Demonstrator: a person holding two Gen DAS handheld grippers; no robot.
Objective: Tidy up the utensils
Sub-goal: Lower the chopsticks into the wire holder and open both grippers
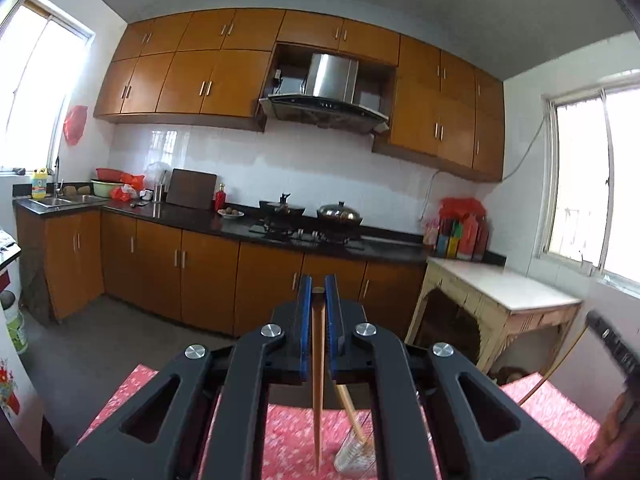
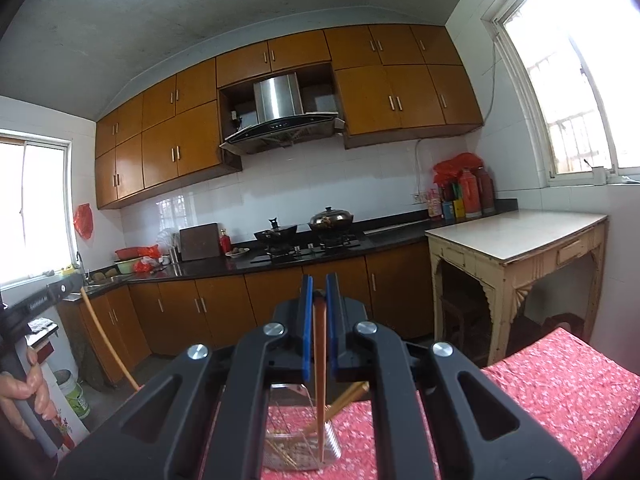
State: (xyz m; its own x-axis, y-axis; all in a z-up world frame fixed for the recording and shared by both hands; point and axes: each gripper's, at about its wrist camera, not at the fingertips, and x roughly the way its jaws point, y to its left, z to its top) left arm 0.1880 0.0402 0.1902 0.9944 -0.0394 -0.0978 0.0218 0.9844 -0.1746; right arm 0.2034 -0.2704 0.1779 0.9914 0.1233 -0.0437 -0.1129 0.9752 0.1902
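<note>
My left gripper (image 1: 319, 280) is shut on a pale wooden chopstick (image 1: 318, 380) that hangs straight down over the red floral tablecloth (image 1: 280, 440). Just to its right stands a clear holder (image 1: 354, 454) with another chopstick (image 1: 348, 410) leaning in it. My right gripper (image 2: 319, 280) is shut on a reddish-brown chopstick (image 2: 319, 380). Its lower end overlaps the clear holder (image 2: 296, 436), which carries several chopsticks. Whether that tip is inside the holder I cannot tell. In the right wrist view, the left gripper's body (image 2: 40, 300) shows at the left edge with its chopstick (image 2: 106, 340).
Beyond the table a dark counter (image 1: 200, 220) carries a stove with two pots (image 1: 340, 213), a cutting board (image 1: 191, 189) and a sink (image 1: 64, 201). A cream side table (image 2: 516, 236) stands at the right under a window. A hand (image 2: 24, 388) grips the left tool.
</note>
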